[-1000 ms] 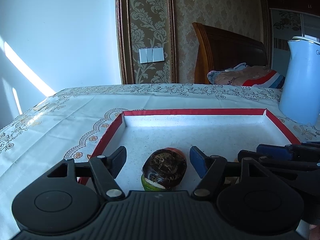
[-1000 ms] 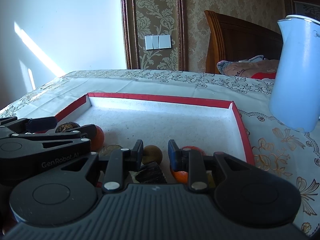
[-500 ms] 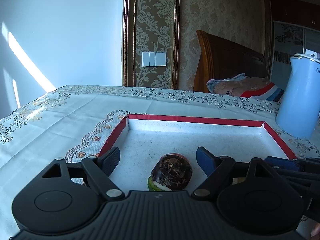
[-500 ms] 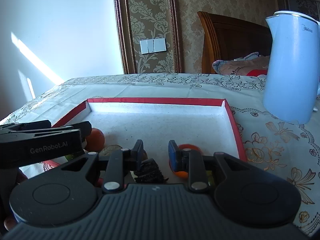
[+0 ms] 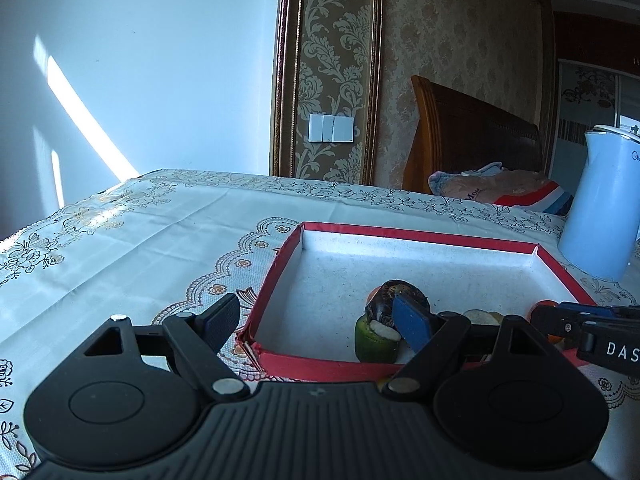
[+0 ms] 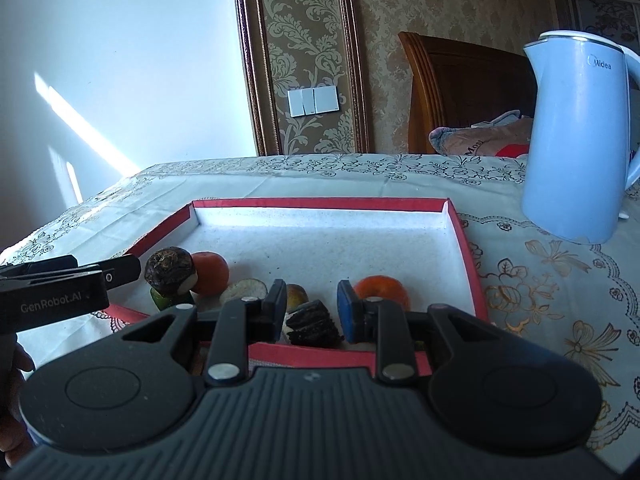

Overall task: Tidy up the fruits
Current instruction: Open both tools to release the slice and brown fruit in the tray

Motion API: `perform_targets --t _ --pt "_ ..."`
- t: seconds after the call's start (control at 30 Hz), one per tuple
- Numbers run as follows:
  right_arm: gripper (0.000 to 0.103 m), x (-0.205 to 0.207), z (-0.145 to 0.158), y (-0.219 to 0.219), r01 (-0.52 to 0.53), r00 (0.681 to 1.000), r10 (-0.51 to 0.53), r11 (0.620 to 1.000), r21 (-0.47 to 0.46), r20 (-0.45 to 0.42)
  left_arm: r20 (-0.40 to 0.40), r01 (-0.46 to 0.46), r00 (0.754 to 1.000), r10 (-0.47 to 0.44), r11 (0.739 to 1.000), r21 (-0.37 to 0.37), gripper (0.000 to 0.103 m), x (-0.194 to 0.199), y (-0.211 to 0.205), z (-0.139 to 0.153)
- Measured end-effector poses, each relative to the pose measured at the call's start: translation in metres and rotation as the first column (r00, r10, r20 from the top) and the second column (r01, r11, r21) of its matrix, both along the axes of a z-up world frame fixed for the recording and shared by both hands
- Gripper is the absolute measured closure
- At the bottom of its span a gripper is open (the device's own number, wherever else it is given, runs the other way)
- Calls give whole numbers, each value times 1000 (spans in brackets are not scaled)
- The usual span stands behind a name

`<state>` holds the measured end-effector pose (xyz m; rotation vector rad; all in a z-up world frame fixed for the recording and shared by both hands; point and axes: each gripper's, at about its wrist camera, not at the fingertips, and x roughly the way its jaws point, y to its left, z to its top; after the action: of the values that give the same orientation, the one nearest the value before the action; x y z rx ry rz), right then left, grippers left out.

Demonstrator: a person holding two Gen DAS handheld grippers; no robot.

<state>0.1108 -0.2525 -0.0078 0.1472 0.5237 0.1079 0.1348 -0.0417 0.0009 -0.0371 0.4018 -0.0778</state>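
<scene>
**Fruit tray, near edge: both claws and contents**

Right gripper [image 6: 311, 307]: jaws drawn narrow, empty; a dark ridged piece [image 6: 313, 323] lies beyond the gap, untouched.

Left gripper [image 5: 316, 322]: jaws wide, holding nothing, straddling the near left corner of the red-rimmed tray [image 5: 416, 234].

Tray contents, near side: dark round fruit [image 6: 169, 266] resting on a green cut piece [image 5: 376, 340]; orange fruit [image 6: 210, 272] just beside it; pale slice [image 6: 244, 290]; second orange fruit [image 6: 382, 289] to the right.

Outside the tray: blue kettle [image 6: 576, 140] on the patterned tablecloth [image 5: 140, 240].
</scene>
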Motion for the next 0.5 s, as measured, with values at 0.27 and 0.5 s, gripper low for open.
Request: perform_targets --t 0.27,0.5 --pt "77 -16 1 8 -14 1000 14 1000 -7 13 8 8 1000 -8 1000 9 19 -12 1 0" --pt "72 -31 1 13 -23 1000 23 1000 1 20 4 11 1000 -11 1000 14 19 -21 1 -3"
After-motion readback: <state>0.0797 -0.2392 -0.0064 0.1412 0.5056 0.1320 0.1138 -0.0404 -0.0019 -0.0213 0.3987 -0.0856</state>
